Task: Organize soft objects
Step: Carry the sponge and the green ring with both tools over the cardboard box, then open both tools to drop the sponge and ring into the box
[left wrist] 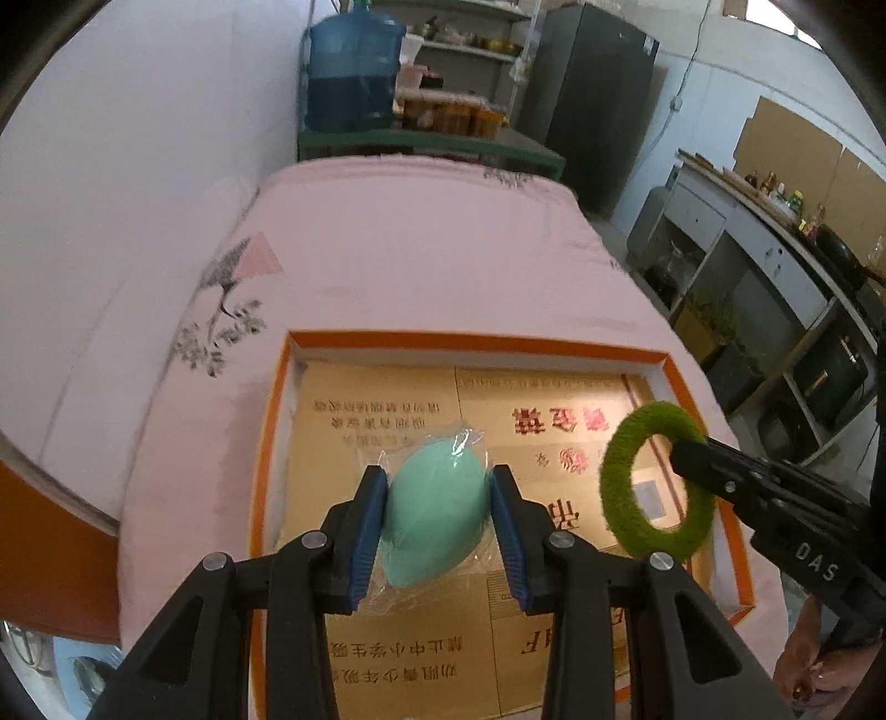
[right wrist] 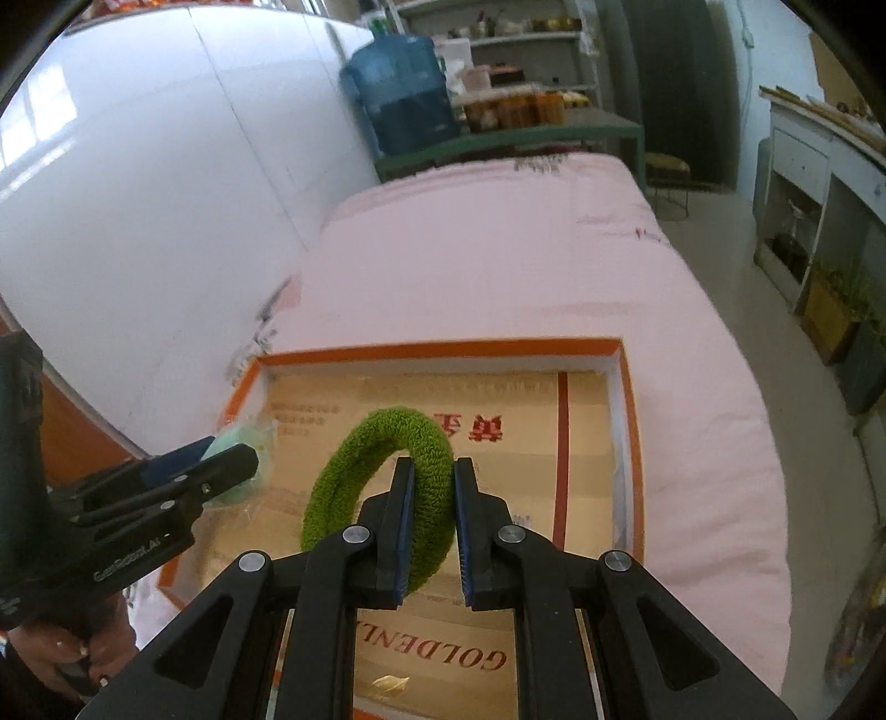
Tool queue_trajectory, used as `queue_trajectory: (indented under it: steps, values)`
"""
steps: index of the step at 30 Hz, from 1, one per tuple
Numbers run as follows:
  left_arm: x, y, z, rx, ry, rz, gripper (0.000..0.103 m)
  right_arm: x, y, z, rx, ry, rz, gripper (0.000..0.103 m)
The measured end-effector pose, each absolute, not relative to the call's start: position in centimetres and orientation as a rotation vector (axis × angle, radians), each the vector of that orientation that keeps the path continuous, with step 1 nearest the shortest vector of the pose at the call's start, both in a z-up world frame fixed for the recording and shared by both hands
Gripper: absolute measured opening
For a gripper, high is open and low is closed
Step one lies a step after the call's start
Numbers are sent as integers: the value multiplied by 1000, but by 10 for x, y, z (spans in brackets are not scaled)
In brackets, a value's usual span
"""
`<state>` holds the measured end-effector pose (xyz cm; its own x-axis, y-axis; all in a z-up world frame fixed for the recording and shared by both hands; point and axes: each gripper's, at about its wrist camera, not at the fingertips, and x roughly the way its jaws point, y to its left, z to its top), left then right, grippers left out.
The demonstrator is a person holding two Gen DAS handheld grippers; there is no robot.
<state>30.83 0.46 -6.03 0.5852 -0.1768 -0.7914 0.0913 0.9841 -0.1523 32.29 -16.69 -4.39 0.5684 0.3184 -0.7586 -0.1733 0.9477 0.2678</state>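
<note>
Green fuzzy ring (right wrist: 382, 487) pinched by right hand-held gripper (right wrist: 433, 531), mint wrapped sponge (left wrist: 434, 518) clamped by left hand-held gripper (left wrist: 437, 531); both hang directly above orange-rimmed box (left wrist: 470, 339).

The orange box (left wrist: 476, 339) is cut off at the bottom edge; shelf items (left wrist: 470, 39) are too blurred to identify.

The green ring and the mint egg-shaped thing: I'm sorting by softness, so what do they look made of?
Green ring: fuzzy terry-like fabric, matte, with a looped nap; probably a padded hair tie. Mint egg-shaped sponge: smooth matte foam by its look, sealed in clear glossy plastic wrap that crinkles and glints.
</note>
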Motion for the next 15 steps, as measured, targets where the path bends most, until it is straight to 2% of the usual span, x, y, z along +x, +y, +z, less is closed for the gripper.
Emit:
queue_trajectory:
  steps: [15]
  values:
    - [325,3,-89,-95,1012,-171,39,337,-166,-81,175,1024,275,14]
